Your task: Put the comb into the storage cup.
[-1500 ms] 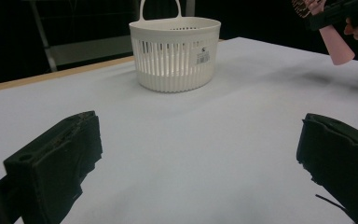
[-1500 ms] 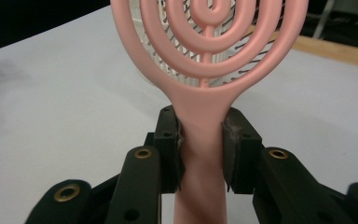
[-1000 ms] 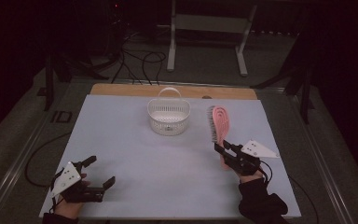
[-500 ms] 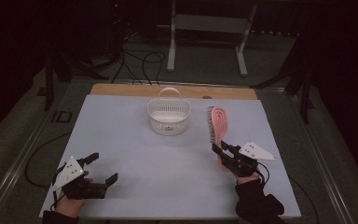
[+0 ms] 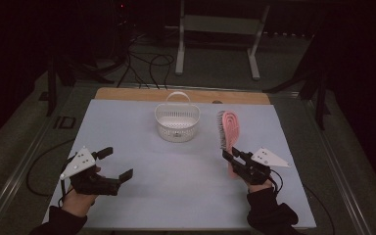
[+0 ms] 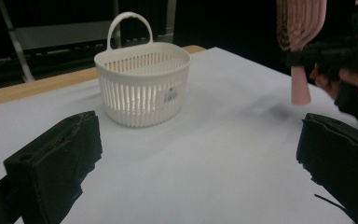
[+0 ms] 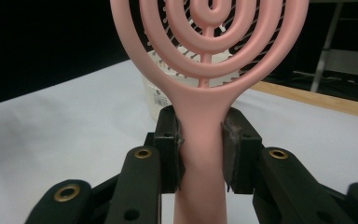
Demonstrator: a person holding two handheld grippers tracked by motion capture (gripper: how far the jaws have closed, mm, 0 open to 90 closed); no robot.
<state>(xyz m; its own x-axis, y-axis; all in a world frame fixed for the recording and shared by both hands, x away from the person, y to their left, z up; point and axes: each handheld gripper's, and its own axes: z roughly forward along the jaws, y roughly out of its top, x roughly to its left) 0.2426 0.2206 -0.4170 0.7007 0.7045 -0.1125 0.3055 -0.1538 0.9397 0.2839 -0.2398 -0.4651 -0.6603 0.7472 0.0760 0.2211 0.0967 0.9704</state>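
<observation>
Right gripper view: pink ring-patterned plastic hairbrush (image 7: 205, 93) is clamped by the right gripper (image 7: 201, 144) near the white slotted basket (image 5: 177, 122); left gripper (image 5: 110, 164) is spread, unloaded

We see a dark room, a pale table (image 5: 127, 122), a metal stand (image 5: 218, 29) far behind, perhaps cables (image 5: 147, 63) on the floor

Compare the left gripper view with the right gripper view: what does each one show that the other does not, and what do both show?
The left gripper view alone shows the basket's handle, the left gripper standing open with nothing between its fingers, and the free end of the brush handle lifted off the table.

The right gripper view alone shows the right gripper shut on the handle of the pink hairbrush, with the spiral pattern of the brush head close up.

Both show the hairbrush, the white basket and the pale table cover.
</observation>
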